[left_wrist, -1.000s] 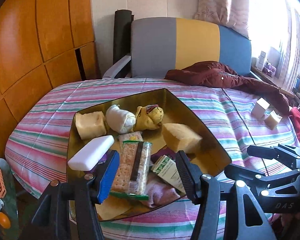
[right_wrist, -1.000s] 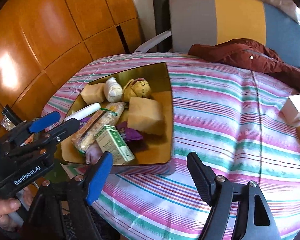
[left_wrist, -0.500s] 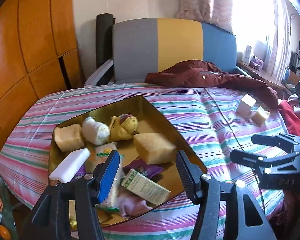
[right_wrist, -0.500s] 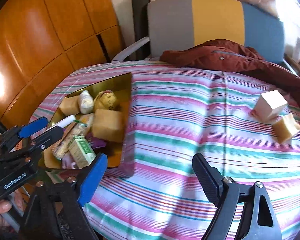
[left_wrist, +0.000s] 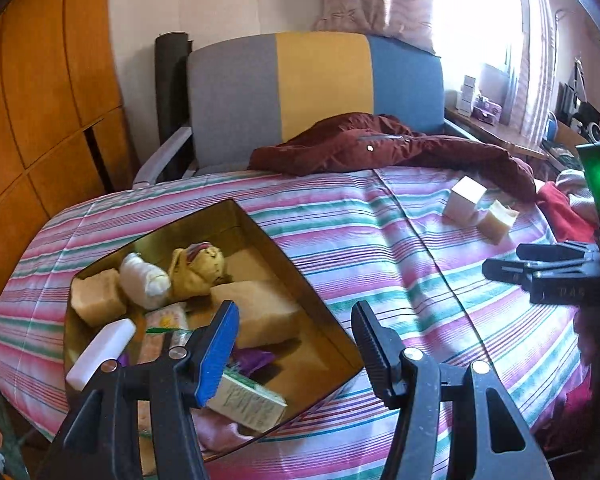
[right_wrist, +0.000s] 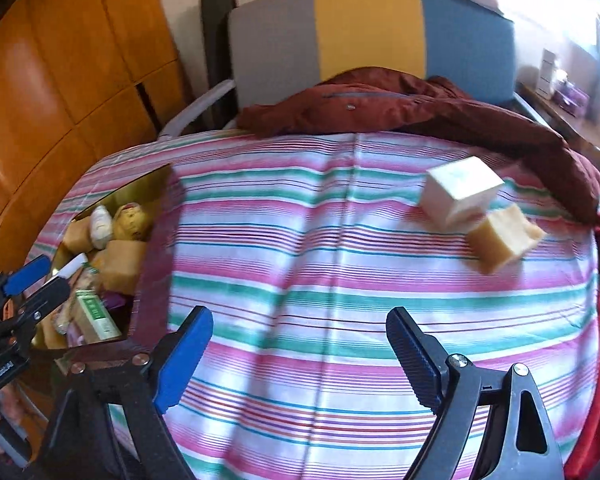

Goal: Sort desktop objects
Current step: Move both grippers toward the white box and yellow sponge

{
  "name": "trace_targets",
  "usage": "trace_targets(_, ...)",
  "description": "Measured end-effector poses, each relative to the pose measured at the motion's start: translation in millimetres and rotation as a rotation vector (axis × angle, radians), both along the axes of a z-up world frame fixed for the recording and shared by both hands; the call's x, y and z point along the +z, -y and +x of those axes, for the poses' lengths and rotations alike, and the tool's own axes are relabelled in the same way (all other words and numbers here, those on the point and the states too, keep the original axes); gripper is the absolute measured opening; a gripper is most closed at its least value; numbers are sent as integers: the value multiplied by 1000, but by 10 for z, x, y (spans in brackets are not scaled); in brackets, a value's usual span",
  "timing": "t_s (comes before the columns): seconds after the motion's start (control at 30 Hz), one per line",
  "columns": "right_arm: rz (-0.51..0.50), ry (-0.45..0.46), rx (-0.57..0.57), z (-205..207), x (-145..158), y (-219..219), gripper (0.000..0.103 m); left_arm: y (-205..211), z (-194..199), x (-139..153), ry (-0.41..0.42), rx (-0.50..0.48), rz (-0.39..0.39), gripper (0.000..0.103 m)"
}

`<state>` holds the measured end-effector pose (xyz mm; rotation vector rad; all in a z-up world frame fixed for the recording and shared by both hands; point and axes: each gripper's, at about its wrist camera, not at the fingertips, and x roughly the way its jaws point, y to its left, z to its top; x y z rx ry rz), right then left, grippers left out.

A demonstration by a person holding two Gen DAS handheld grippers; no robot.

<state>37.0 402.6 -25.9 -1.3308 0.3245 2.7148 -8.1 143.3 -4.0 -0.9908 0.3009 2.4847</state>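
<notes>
Gold tray [left_wrist: 236, 216]: lower left of the left wrist view, on the striped cloth [left_wrist: 380, 248], shiny inner walls
Tray contents: tan sponge blocks [left_wrist: 260, 312], white bundle [left_wrist: 144, 280], yellow plush toy [left_wrist: 196, 268], white bar [left_wrist: 100, 352], green-printed carton [left_wrist: 248, 400], cracker pack, all heaped together
White box [right_wrist: 460, 192]: upper right of the right wrist view, touching a tan sponge chunk [right_wrist: 504, 236], well apart from the tray
Left gripper [left_wrist: 296, 340]: released, nothing between its jaws
Right gripper [right_wrist: 300, 352]: released and wide, over bare cloth
</notes>
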Motion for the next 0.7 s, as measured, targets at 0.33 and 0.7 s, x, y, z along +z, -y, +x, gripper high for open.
trace_targets(0.33,-15,32,-132,35,-27,-740,90,-324,18,-34,9,-71,-11,59)
trace_targets(0.7,-4,73,-252,-96,-186,-1471,92,-641,-23,-127,46,-129,-17,59)
